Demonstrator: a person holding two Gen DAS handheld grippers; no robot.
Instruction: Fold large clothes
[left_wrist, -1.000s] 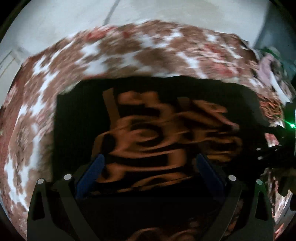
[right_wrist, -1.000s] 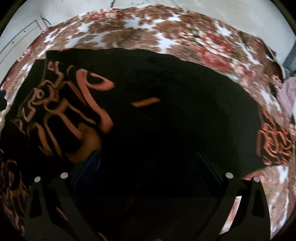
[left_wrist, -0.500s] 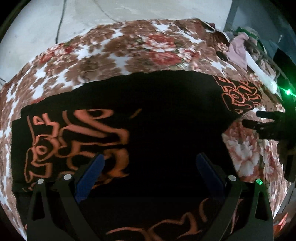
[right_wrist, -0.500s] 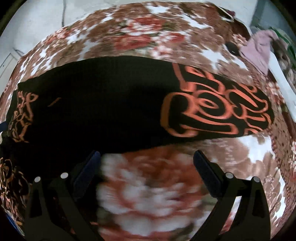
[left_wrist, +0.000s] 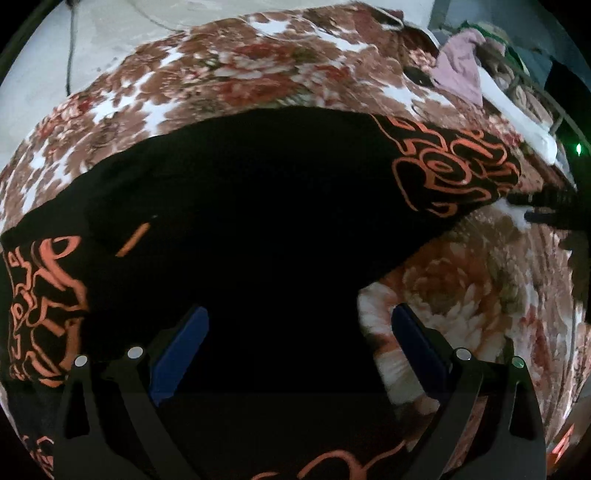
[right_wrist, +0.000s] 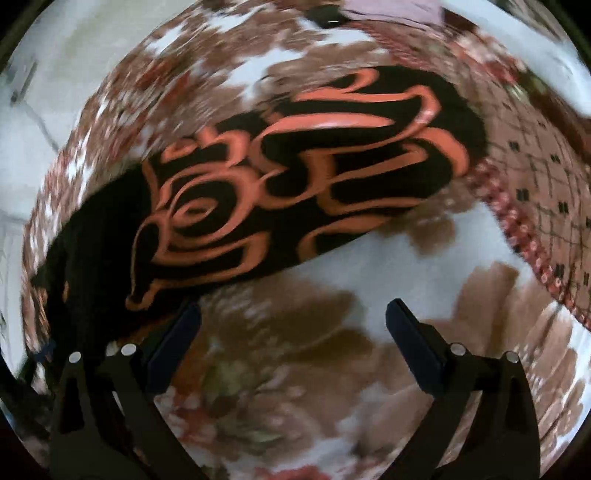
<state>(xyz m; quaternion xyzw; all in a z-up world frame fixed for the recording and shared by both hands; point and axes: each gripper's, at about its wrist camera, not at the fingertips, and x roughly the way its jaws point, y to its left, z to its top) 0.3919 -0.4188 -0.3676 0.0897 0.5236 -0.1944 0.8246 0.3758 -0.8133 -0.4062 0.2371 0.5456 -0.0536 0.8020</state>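
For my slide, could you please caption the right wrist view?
Open right tongs above the floral blanket, beside the orange-patterned end of the black garment.

The left wrist camera sits behind the left gripper (left_wrist: 297, 325) and looks forward and down, from near, along the black cloth (left_wrist: 258, 206) that lies across the flowered blanket (left_wrist: 236, 77). At the right edge of this view the right gripper (left_wrist: 532, 208) shows, beside the patterned end of the cloth. The right wrist camera sits behind that gripper (right_wrist: 291, 319) and looks down from close at the same patterned end (right_wrist: 295, 177) and at the blanket (right_wrist: 332, 350) beneath. Its picture is blurred. Both views share this end and the blanket around it.
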